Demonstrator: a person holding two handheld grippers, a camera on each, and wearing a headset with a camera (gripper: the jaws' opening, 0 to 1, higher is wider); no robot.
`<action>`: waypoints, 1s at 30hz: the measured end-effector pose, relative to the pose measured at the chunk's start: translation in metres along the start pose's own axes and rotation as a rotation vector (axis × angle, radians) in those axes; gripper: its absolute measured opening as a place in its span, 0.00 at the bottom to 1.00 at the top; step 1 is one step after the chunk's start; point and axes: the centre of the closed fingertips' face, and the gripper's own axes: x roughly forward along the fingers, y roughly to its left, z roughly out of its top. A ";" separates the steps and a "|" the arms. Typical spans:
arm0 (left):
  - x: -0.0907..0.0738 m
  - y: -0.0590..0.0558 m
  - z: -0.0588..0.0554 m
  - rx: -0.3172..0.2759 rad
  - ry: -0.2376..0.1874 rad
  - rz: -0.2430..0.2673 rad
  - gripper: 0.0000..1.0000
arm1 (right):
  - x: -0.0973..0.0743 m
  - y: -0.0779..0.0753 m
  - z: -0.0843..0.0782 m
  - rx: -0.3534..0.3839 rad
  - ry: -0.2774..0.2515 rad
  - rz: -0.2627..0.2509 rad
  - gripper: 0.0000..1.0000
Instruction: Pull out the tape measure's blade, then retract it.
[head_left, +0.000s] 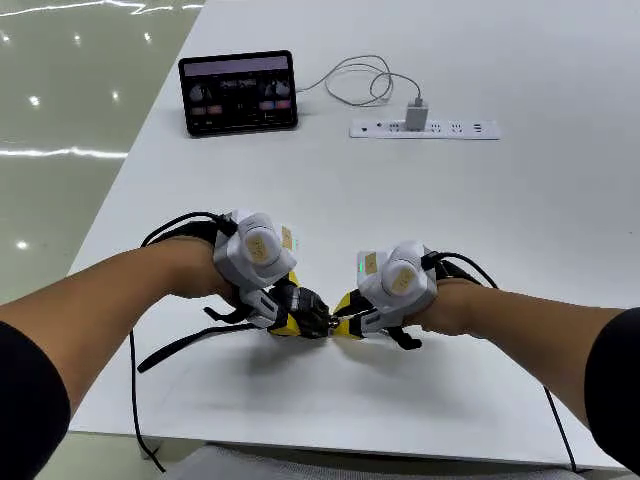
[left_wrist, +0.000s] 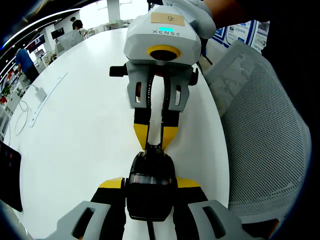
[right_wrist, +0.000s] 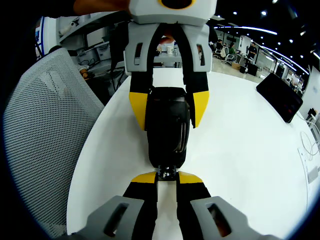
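A black tape measure (head_left: 303, 308) is held just above the white table (head_left: 500, 230), near its front edge. My left gripper (head_left: 288, 312) is shut on the case, whose sides sit between the yellow fingertips (left_wrist: 113, 183) in the left gripper view. My right gripper (head_left: 343, 325) faces it from the right and is shut on the blade's end hook (right_wrist: 167, 172) at the case's mouth. In the right gripper view the tape measure case (right_wrist: 168, 124) stands directly beyond my right gripper (right_wrist: 167, 178). No length of blade shows between hook and case.
A dark tablet (head_left: 238, 92) stands at the back left of the table. A white power strip (head_left: 423, 129) with a charger and cable lies at the back centre. A grey mesh chair (left_wrist: 260, 130) sits against the near table edge. People stand far off.
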 end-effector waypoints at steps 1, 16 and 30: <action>0.000 0.000 0.000 0.000 0.000 0.000 0.32 | 0.000 0.000 0.000 0.003 0.000 0.000 0.08; 0.000 0.000 0.001 -0.010 0.000 0.001 0.32 | -0.005 0.001 -0.007 0.009 0.008 -0.002 0.08; 0.000 0.000 0.000 -0.011 0.001 0.003 0.32 | -0.001 0.001 -0.005 0.034 0.020 0.005 0.12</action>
